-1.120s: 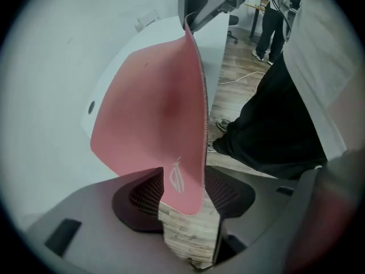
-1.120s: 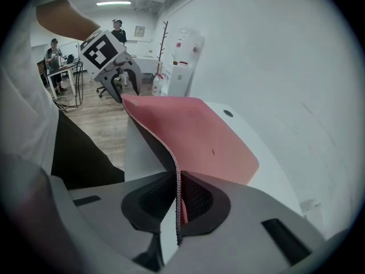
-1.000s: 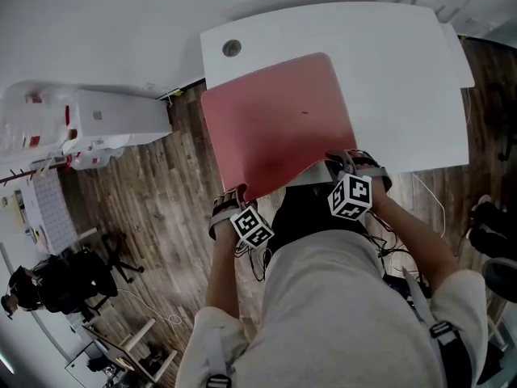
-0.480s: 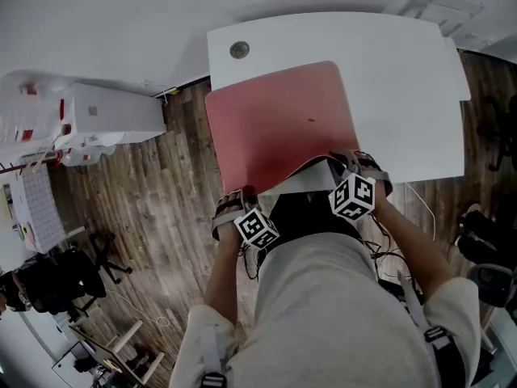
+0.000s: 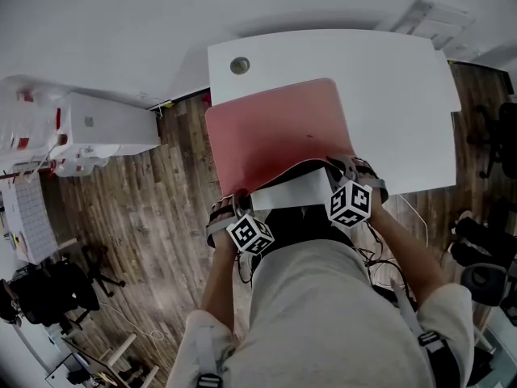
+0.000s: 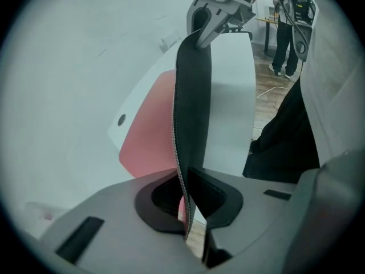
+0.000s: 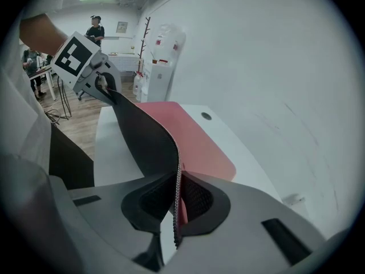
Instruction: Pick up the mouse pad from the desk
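Observation:
A large red mouse pad with a black underside lies on the white desk, and its near edge is lifted off the desk. My left gripper grips the pad's near left corner. Its jaws have just been closing, and the pad's stitched edge is pinched between the pads. My right gripper is shut on the near right corner, with the edge clamped between its pads. Between the two grippers the black underside hangs in a curve. Each gripper view shows the other gripper at the far corner.
A round cable hole sits in the desk's far left corner. A white cabinet stands on the wooden floor to the left. Office chairs stand at the right. A person stands far back in the room.
The left gripper has shut on the pad's near left corner. Both grippers have risen, and the pad's near edge now curls up off the desk, showing the white desk underneath.

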Tool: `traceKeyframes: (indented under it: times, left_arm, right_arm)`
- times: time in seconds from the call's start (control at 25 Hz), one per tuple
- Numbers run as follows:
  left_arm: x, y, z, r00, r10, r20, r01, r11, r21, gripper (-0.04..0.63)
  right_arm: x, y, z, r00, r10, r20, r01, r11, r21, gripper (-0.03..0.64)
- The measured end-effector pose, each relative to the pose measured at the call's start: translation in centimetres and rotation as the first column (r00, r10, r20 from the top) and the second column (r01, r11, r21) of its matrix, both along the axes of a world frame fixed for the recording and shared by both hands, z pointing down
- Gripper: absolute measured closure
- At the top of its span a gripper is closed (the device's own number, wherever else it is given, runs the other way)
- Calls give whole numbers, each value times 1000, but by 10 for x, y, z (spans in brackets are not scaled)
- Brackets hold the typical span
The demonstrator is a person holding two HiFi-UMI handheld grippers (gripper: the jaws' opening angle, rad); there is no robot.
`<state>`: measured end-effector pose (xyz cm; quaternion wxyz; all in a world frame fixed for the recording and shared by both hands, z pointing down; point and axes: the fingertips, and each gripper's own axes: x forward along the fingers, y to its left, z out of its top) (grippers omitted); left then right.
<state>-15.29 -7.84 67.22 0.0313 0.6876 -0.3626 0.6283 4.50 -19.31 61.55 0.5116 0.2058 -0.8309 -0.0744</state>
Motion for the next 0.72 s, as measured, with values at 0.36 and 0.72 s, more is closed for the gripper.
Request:
traceKeyframes:
  times: [0.36, 0.72]
  left_arm:
    - [-16, -55, -20, 998, 49, 42, -53, 993, 102, 565]
    - [-33, -106, -33, 997, 62, 44, -69, 984, 163, 565]
  right_arm:
    - [-3, -28, -9, 998, 60, -12, -60, 997, 42, 565]
    - [-13, -59, -25, 994, 107, -11, -106, 991, 78, 565]
